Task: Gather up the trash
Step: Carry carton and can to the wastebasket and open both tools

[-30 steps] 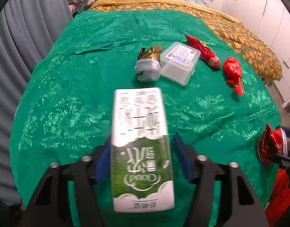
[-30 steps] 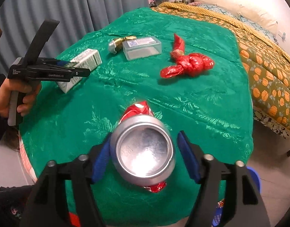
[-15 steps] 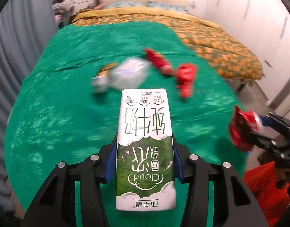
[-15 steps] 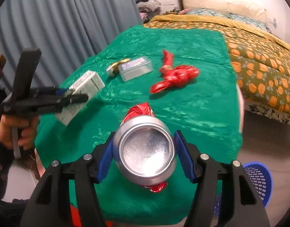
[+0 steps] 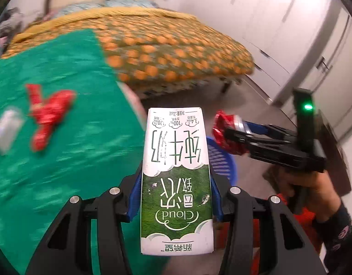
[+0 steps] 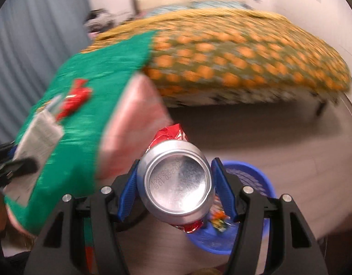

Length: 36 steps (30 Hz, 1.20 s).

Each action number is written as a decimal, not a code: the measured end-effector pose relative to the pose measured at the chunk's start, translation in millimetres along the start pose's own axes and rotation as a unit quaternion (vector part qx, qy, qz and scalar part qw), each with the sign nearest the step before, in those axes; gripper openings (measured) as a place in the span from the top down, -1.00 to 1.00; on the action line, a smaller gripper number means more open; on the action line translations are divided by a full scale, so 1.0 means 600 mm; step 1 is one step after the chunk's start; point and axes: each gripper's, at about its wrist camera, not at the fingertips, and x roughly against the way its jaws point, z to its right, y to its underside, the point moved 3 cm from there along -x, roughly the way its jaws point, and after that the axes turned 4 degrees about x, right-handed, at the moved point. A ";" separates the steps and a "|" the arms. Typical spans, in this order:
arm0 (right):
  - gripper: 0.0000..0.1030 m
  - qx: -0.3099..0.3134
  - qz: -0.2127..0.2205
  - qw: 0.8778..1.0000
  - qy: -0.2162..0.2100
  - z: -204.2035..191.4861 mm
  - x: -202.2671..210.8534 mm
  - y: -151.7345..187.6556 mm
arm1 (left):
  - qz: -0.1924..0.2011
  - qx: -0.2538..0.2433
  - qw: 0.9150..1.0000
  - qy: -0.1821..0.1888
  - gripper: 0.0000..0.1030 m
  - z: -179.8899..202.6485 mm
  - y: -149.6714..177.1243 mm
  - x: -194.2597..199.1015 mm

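My left gripper (image 5: 174,192) is shut on a green and white milk carton (image 5: 176,176), held in the air past the table's right edge. My right gripper (image 6: 176,188) is shut on a crushed red soda can (image 6: 177,181), its silver base towards the camera. The can (image 5: 228,135) and right gripper also show at the right of the left wrist view. A blue basket (image 6: 251,197) stands on the floor just below and behind the can, with some litter inside. It shows behind the carton in the left wrist view (image 5: 222,160).
The green-clothed table (image 5: 61,142) lies to the left, with red wrappers (image 5: 49,110) and a clear plastic box (image 5: 6,130) on it. A bed with an orange-patterned cover (image 5: 171,50) stands behind. White wardrobes (image 5: 290,34) line the right wall.
Both grippers have swung right, off the table and towards the floor, each keeping its item. The blue basket has come into view under the can.
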 end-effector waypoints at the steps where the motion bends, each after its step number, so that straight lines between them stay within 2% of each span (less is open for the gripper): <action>1: -0.18 -0.015 -0.003 1.000 0.016 0.031 -0.009 0.014 | -0.009 -0.004 1.000 0.008 0.06 0.024 -0.002 -0.025; 7: -0.18 -0.091 -0.027 0.995 0.031 0.126 -0.044 0.048 | -0.054 -0.012 0.998 0.018 0.06 0.113 0.005 -0.172; 14: -0.19 -0.132 -0.037 0.990 0.031 0.176 -0.063 0.063 | -0.091 -0.002 0.996 0.021 0.02 0.130 0.011 -0.328; 17: -0.35 -0.149 -0.035 0.988 0.037 0.192 -0.061 0.066 | -0.105 -0.002 0.994 -0.005 -0.32 0.123 0.014 -0.384; 19: -0.37 -0.154 -0.031 0.987 0.038 0.198 -0.059 0.060 | -0.107 0.005 0.994 -0.013 -0.35 0.115 0.013 -0.394; 24: -0.48 -0.144 -0.017 0.988 0.054 0.195 -0.044 0.052 | -0.083 -0.006 0.997 -0.006 -0.50 0.124 0.011 -0.345; 27: -0.66 -0.137 -0.013 0.987 0.079 0.189 -0.039 0.049 | -0.058 -0.017 0.998 0.004 -0.57 0.136 0.005 -0.293; 31: -0.69 -0.124 0.001 0.986 0.109 0.179 -0.027 0.046 | -0.024 -0.026 0.999 0.019 -0.69 0.145 0.004 -0.199; 33: -0.69 -0.110 0.015 0.986 0.124 0.167 -0.017 0.042 | -0.009 -0.032 0.999 0.020 -0.73 0.136 0.011 -0.151; 36: -0.69 -0.073 0.040 0.986 0.143 0.137 -0.003 0.035 | 0.011 -0.032 0.999 0.001 -0.75 0.093 0.030 -0.082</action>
